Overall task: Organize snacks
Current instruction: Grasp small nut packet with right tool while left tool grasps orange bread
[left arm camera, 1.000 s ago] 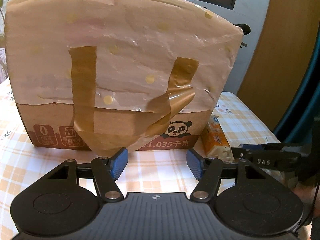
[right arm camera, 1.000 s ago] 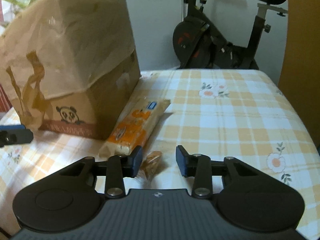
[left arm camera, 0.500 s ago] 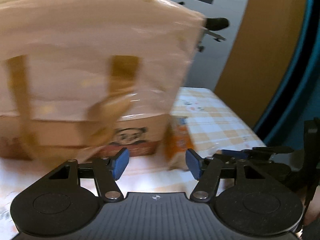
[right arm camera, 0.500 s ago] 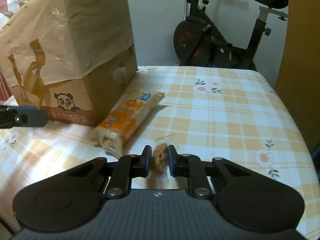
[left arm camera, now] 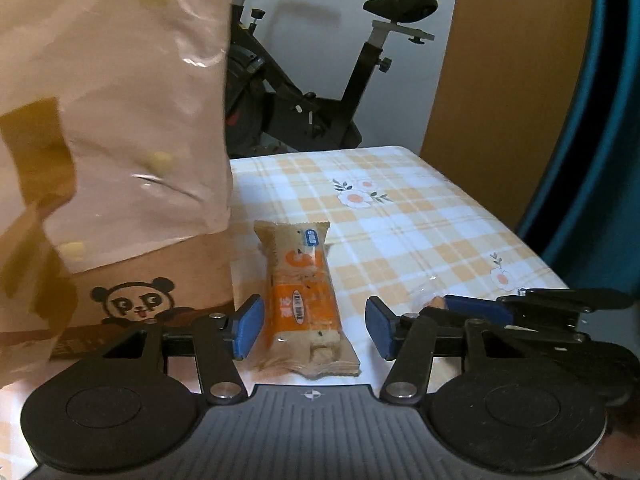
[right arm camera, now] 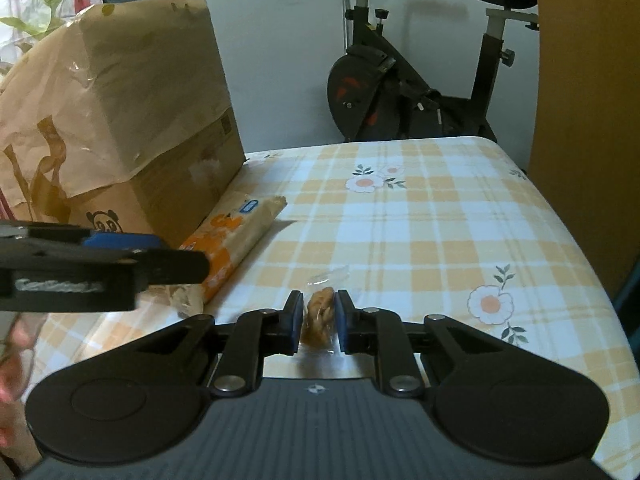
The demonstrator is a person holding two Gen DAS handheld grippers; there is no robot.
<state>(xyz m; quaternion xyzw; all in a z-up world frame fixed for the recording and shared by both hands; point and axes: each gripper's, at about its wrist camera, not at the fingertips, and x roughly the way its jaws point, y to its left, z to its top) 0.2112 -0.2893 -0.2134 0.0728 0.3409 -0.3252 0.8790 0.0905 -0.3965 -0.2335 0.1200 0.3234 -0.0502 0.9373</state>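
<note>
On the checked tablecloth [right arm camera: 420, 240] near its front edge, right gripper [right arm camera: 318, 322] is clamped on a small clear-wrapped pastry [right arm camera: 318, 312]; left gripper [left arm camera: 314, 328], jaws just been closing but not touching, straddles the orange snack pack [left arm camera: 306, 300], which lies just beside the cardboard box [right arm camera: 172, 184] draped with a plastic bag [left arm camera: 120, 120]. Exercise bike [right arm camera: 420, 92] behind the far edge

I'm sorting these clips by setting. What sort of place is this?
Most likely a room in a home. An exercise bike stands behind a table with a flowered check cloth, and a cardboard box sits on it under a shopping bag.
</note>
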